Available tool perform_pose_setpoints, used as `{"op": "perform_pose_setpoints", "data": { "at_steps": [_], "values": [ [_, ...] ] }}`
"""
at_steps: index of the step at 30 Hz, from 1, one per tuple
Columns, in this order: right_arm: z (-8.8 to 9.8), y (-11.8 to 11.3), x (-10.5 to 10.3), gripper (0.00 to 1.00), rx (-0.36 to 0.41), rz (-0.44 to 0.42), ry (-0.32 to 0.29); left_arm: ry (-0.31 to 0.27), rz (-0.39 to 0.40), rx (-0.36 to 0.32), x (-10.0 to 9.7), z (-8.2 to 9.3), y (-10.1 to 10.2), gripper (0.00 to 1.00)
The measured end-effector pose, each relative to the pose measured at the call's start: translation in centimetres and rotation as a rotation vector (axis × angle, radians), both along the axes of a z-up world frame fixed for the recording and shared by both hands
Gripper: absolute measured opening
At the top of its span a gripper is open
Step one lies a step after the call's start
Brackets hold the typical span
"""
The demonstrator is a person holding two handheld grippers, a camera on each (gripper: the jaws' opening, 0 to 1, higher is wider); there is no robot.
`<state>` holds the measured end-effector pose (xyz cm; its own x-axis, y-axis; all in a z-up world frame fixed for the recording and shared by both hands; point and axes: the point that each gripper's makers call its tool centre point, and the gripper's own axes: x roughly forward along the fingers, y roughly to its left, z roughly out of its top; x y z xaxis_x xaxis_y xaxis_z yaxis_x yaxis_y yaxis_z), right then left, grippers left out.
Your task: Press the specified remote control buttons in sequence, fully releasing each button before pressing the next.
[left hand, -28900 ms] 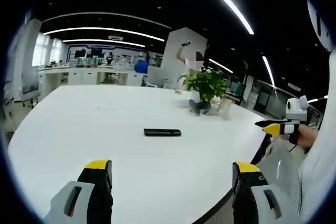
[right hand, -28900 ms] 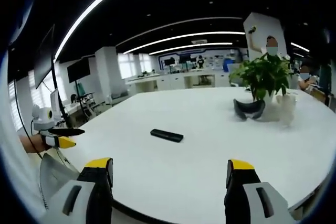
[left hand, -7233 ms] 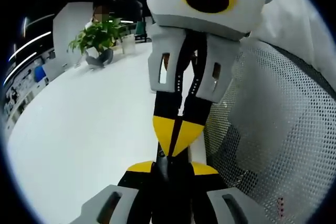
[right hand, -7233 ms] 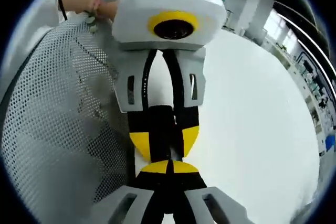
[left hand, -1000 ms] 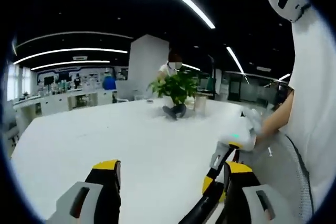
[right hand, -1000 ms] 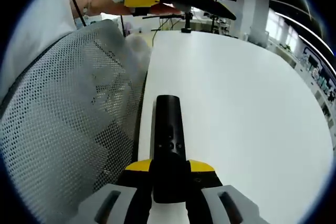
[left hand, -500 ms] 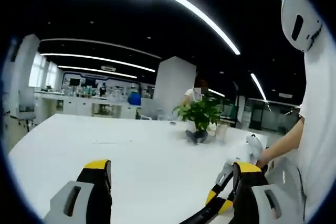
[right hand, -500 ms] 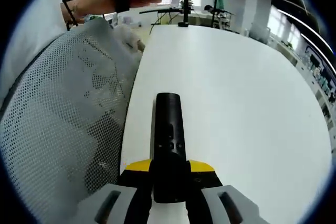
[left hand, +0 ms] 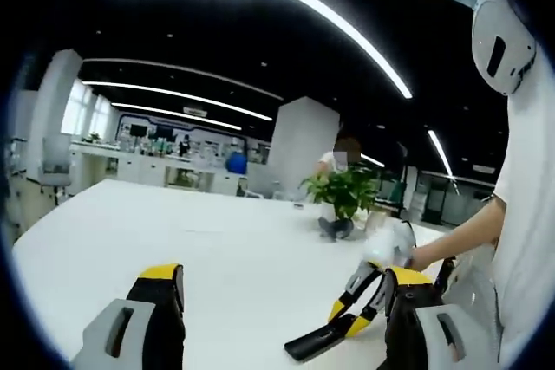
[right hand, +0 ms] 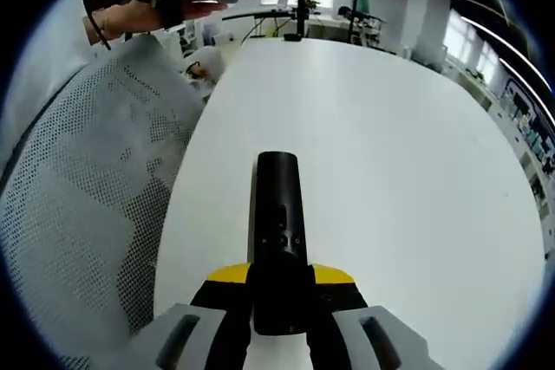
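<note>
Remote control [right hand: 277, 231] lengthwise in right gripper [right hand: 279, 288] (pointing away from camera)

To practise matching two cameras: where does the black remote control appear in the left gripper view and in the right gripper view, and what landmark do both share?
Left gripper view: the remote control sits low, right of centre, held by the right hand-held gripper above the white table.
Right gripper view: it runs up the centre from the closed jaws at the bottom.
Shared landmark: the white table.
</note>
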<state>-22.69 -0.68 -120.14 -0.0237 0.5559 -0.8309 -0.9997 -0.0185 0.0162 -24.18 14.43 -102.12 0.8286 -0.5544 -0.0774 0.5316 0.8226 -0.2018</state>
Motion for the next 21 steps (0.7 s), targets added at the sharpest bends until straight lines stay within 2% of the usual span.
{"op": "perform_pose_setpoints", "data": {
  "at_steps": [9, 21],
  "values": [
    [0.0, 0.0, 2.7, 0.21, -0.026, 0.022, -0.017, 0.007, 0.018, -0.011, -0.5, -0.1, 0.2, 0.99],
    [0.2, -0.1, 6.8, 0.21, -0.042, -0.024, -0.016, 0.017, 0.04, -0.018, -1.4, 0.1, 0.1, 0.99]
  ]
}}
